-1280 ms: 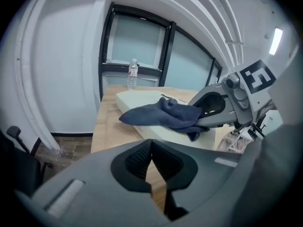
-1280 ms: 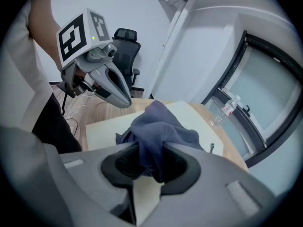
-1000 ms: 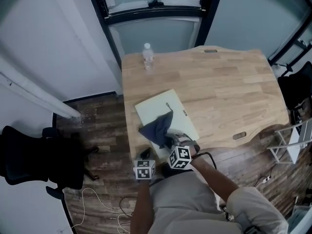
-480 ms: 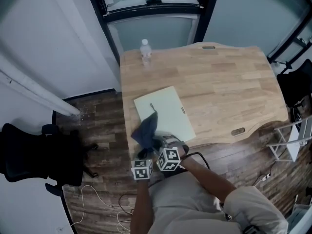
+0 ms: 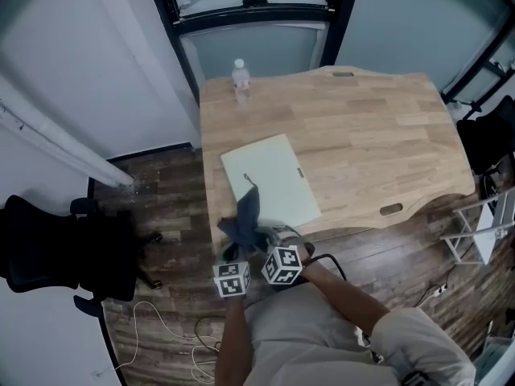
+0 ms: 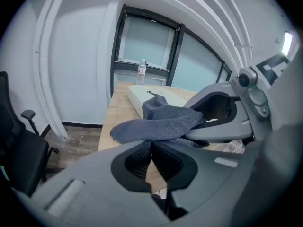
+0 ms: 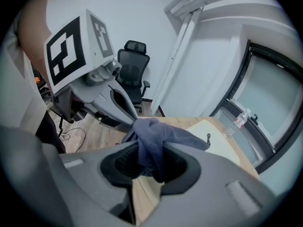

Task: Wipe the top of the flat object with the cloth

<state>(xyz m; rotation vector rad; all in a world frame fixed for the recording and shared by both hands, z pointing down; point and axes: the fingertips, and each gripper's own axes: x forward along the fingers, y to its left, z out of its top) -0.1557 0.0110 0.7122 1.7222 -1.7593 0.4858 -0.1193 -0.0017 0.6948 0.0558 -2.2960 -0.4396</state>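
The flat object is a pale rectangular board lying on the wooden table near its left front corner. A dark blue cloth trails from the board's near corner over the table's front edge. My right gripper is shut on the cloth, which bunches between its jaws just past the board. My left gripper hovers beside it, off the table's edge, jaws shut with nothing between them. From the left gripper view the cloth drapes in front of my left gripper, with the board behind.
A clear water bottle stands at the table's far left corner. A black office chair sits on the wood floor to the left, with cables lying near it. Dark window frames rise behind the table.
My right gripper has drawn the cloth back across the board toward the table's near left edge. The left gripper has stayed close beside it.
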